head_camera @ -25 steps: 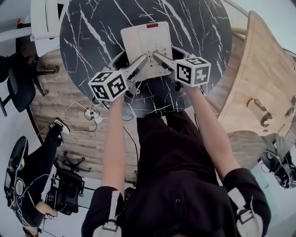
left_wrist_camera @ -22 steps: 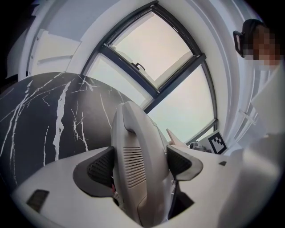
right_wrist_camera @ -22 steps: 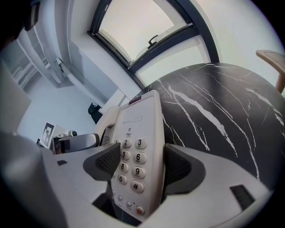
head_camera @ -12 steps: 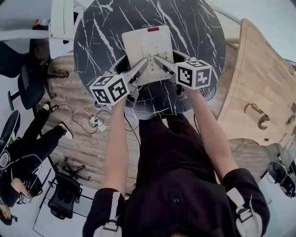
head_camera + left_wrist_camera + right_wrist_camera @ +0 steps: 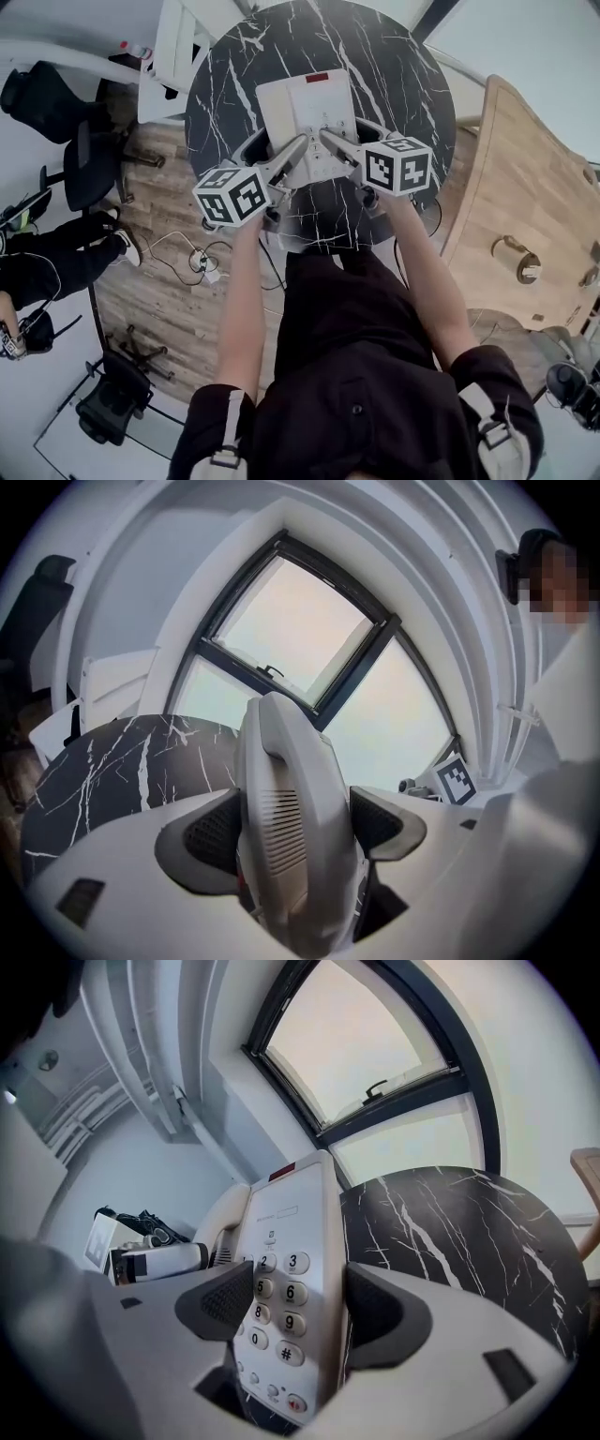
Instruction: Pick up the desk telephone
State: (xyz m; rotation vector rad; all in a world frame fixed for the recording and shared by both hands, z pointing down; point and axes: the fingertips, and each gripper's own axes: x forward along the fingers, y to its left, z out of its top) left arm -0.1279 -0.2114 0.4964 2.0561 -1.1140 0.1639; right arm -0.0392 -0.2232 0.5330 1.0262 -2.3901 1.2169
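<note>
- Desk telephone [image 5: 307, 108] sits by the table's [image 5: 408, 84] near edge, long axis running straight away from me.
- My left gripper [image 5: 296, 146] clamps its handset side, my right gripper [image 5: 328, 141] its keypad side.

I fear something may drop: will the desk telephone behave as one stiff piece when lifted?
Probably stiff: the desk telephone looks like hard plastic. The handset seems only to rest on it, so it might slide off if tilted, though the left gripper clamps it. The smooth shell may slip.
</note>
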